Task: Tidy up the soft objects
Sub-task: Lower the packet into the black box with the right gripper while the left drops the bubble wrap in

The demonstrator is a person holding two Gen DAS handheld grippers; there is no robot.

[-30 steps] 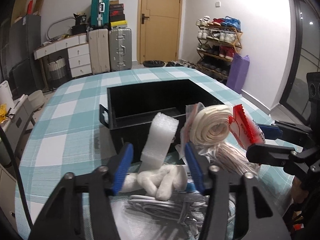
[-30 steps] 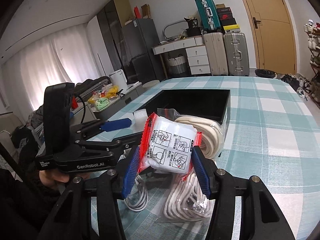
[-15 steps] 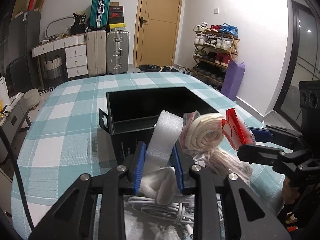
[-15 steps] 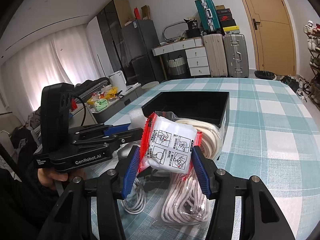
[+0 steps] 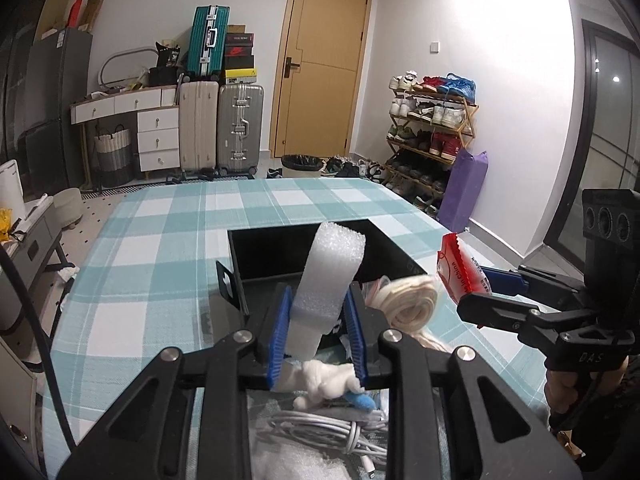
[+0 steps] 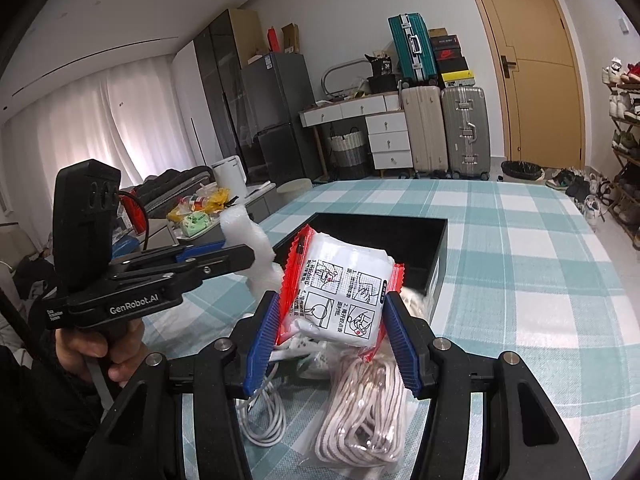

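Since the earlier frame the left gripper (image 5: pixel 316 320) has closed onto the white foam strip (image 5: pixel 330 276) and lifted it a bit; the foam, w/ its end then down by the pile, now stands up btwn the blue pads, in front of the black bin (image 5: pixel 384 248). Right gripper (image 6: pixel 328 338) hasn't changed: same pack, same spot.

Foam strip: white, bubbly texture, long flat block, slightly squeezed where gripped, top end free above the bin's near wall. Below it a white fluffy bundle (image 5: pixel 324 380) and a coiled white cable (image 5: pixel 320 428) lie on the teal-and-white check tablecloth (image 5: pixel 160 240).

Right gripper's item: soft white pack (image 6: pixel 344 288) w/ red crimped edges, printed w/ small instruction drawings and characters too small to read. From the left wrist view red text runs along its edge, not legible. Under it a bagged coil of cream rope (image 6: pixel 360 420). Another cream coil (image 5: pixel 408 300) leans at the bin's corner.

Writing: "GenRobot.AI" on the left gripper's side in the right wrist view; "DAS" on the right one's body.

Fingers: left set nearly together, pads pressing the foam on both sides. Right set about halfway apart, pads clamped on the pack's sides.
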